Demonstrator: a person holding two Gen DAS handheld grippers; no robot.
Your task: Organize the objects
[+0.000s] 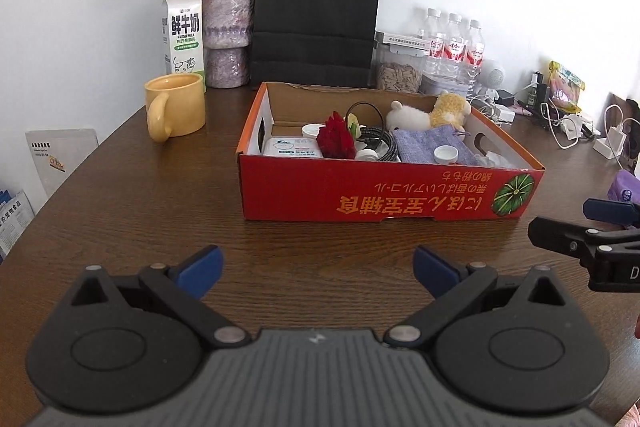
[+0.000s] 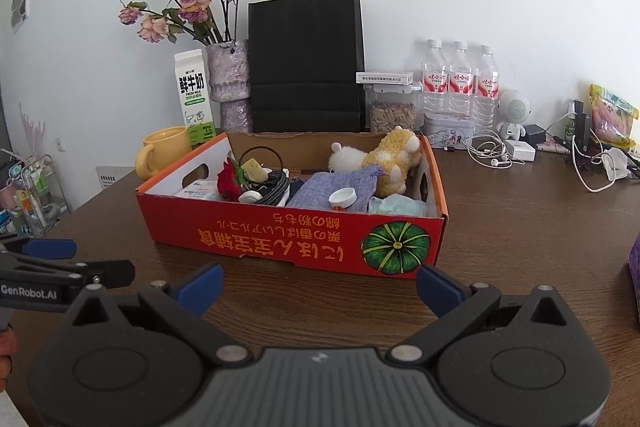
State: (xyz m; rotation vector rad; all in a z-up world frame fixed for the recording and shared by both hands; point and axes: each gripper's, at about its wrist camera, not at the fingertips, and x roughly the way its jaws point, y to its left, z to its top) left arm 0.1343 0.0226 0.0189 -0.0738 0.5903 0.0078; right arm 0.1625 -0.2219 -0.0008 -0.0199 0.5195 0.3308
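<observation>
Both tongs are spread wide and holding nothing: left tongs (image 1: 316,269) and right tongs (image 2: 320,287) hover over bare bench (image 1: 160,211) just short of the red box's (image 1: 392,195) near wall. The box sits mid-bench, packed with a plush toy (image 2: 394,157), purple cloth (image 2: 336,187) and cables. Yellow mug (image 1: 176,111) stands off its left edge.

The box (image 1: 384,193) sits mid-table (image 1: 160,211). Behind it — bag (image 1: 316,15), vase (image 1: 228,31) and carton (image 1: 183,31); left of it, the mug (image 1: 176,111). Bottles (image 1: 454,45) stand behind-right.
</observation>
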